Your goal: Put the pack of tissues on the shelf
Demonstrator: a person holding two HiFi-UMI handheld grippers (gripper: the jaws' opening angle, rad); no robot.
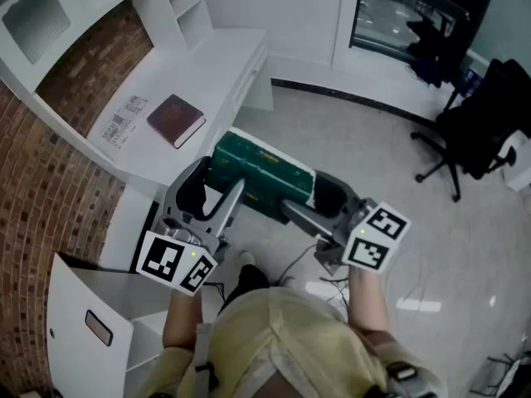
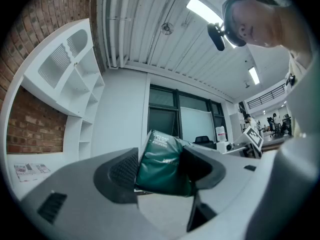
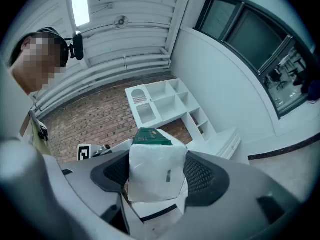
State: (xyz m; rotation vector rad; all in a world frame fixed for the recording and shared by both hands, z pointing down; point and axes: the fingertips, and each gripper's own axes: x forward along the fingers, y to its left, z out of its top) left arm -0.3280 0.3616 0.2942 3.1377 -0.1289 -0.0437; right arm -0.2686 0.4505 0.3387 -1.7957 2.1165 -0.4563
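A green pack of tissues (image 1: 261,175) hangs in the air between both grippers, in front of the white desk. My left gripper (image 1: 216,187) is shut on its left end; in the left gripper view the green wrapper (image 2: 161,165) fills the gap between the two dark pads. My right gripper (image 1: 314,199) is shut on the other end, where the pack's white end face (image 3: 154,173) sits pinched between the ribbed pads. The white shelf unit (image 1: 181,5) stands on the wall above the desk, its compartments (image 3: 167,100) showing in the right gripper view.
On the white desk (image 1: 217,65) lie a dark red book (image 1: 175,120) and a printed sheet (image 1: 124,120). A white cabinet panel (image 1: 87,309) stands at my lower left. A black office chair (image 1: 477,127) is on the floor to the right. The brick wall (image 1: 37,181) is on the left.
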